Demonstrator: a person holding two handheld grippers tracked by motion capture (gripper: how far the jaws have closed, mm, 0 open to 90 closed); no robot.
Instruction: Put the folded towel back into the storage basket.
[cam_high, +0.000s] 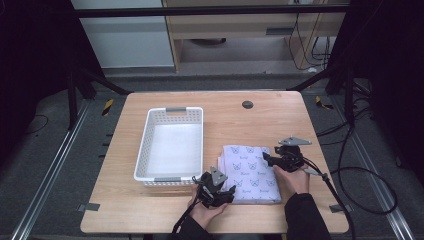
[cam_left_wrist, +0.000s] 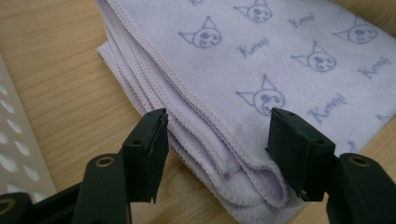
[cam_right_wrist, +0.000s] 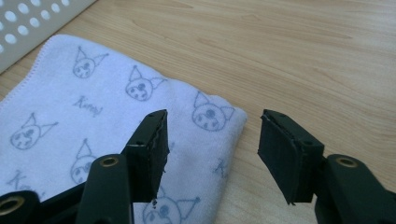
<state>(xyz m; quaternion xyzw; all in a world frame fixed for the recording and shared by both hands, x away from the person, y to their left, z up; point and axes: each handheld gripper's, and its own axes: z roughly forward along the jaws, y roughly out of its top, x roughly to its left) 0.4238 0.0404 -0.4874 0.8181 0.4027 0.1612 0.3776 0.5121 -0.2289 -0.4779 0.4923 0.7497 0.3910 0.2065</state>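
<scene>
A folded lavender towel (cam_high: 250, 172) printed with cat faces lies on the wooden table (cam_high: 260, 122), to the right of the basket. My left gripper (cam_high: 230, 191) is at the towel's near left corner. In the left gripper view its jaws (cam_left_wrist: 217, 135) stand open on either side of the stacked folds (cam_left_wrist: 261, 56), and the pads do not squeeze them. My right gripper (cam_high: 268, 160) is at the towel's right edge, also open. In the right gripper view (cam_right_wrist: 212, 135) one jaw hangs over the towel (cam_right_wrist: 93, 112) and the other over bare wood.
A white perforated basket (cam_high: 142, 145) stands empty left of the towel; its wall also shows in the gripper views (cam_left_wrist: 14, 154) (cam_right_wrist: 28, 23). A dark round grommet (cam_high: 247, 104) sits at the table's far edge. Cables trail off to the right.
</scene>
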